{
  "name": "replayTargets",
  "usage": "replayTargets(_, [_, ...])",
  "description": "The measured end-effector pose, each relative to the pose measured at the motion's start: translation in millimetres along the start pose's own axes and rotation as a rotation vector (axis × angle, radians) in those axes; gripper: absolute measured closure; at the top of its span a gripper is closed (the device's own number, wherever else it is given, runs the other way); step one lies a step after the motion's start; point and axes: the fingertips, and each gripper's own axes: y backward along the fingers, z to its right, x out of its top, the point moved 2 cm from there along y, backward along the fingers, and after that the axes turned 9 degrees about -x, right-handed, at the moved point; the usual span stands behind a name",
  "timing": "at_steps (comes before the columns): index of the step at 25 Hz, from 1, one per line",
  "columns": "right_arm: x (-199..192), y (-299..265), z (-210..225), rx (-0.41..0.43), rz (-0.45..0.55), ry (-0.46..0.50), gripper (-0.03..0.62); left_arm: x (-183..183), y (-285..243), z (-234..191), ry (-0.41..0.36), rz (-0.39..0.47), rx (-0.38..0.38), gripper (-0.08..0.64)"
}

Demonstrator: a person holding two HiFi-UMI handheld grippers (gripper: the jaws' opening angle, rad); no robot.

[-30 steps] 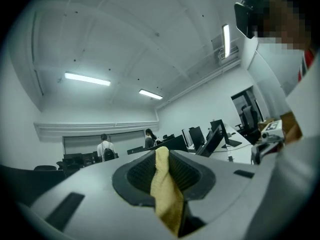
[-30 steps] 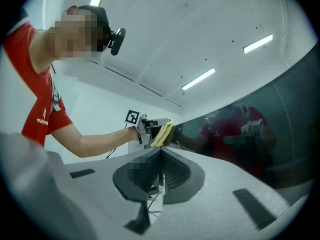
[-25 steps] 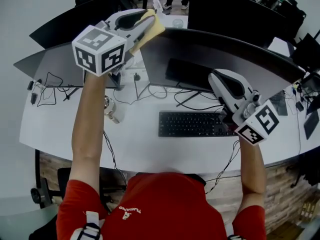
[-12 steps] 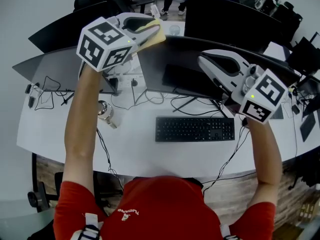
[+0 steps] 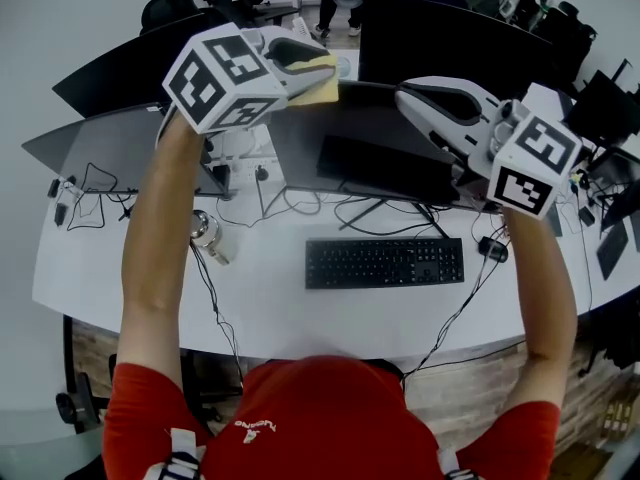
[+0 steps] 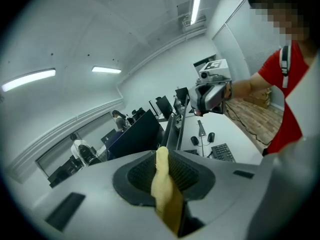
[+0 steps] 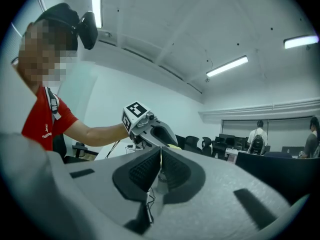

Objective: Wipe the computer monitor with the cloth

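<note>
Yellow cloth [image 5: 322,89] sits pinched between the jaws of the left gripper [image 5: 318,66], held up at the top left edge of the curved computer monitor [image 5: 385,133] on the white desk [image 5: 270,303]. The right gripper [image 5: 405,98] hovers over the monitor's upper right, jaws pressed together on nothing. A black keyboard [image 5: 385,262] lies in front of the monitor.

Folded yellow cloth [image 5: 325,80] is sitting pinched, upper centre, at the top-left edge of the dark curved computer monitor [image 5: 350,118].

Right claw [image 5: 403,96] raised to monitor [image 5: 385,126] top, left claw [image 5: 328,66] with cloth [image 5: 322,88] shifted right
</note>
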Motion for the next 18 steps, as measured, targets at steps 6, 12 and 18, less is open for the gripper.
replayTargets(6, [6.3, 2.8, 10.6, -0.016, -0.038, 0.038, 0.572, 16.9, -20.3, 9.8, -0.011, 0.013, -0.064, 0.486])
replayTargets(12, [0.5, -8.4, 14.8, 0.013, -0.120, 0.124, 0.535, 25.0, -21.7, 7.3, -0.008, 0.076, -0.036, 0.472])
replayTargets(18, [3.3, -26.6, 12.4, 0.057, -0.178, 0.186, 0.495, 36.0, 7.5, -5.1, 0.069, 0.256, 0.030, 0.454])
